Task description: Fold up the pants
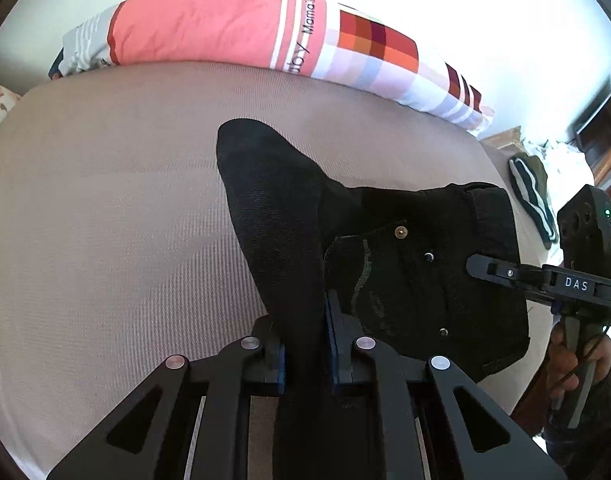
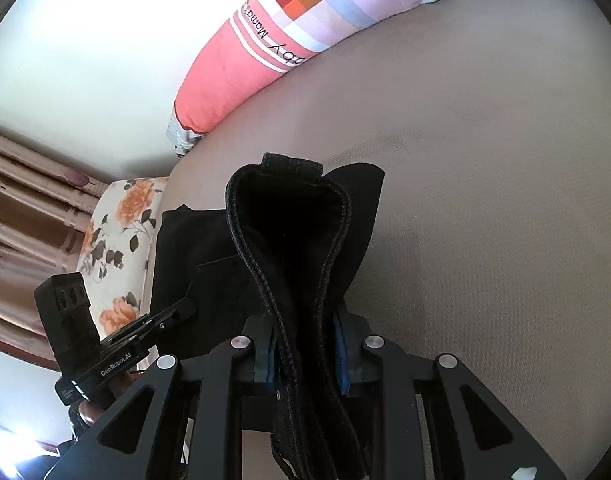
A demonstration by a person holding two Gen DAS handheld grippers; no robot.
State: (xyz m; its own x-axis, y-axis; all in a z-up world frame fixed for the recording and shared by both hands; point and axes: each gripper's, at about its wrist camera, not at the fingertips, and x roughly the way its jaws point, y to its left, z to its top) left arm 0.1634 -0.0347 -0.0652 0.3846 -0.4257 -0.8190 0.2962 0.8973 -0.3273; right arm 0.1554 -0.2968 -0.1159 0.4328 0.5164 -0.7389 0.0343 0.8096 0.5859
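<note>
The pants (image 1: pixel 385 248) were clamped by the left gripper (image 1: pixel 303 344) and right gripper (image 2: pixel 305 356); uneven pulling risked slippage.

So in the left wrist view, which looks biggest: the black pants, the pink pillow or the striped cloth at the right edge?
1. Black pants, though nearest the camera.
2. Pink pillow.
3. Striped cloth, farther off.

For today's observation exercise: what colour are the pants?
Black denim pants, clearest in the left wrist view.
</note>
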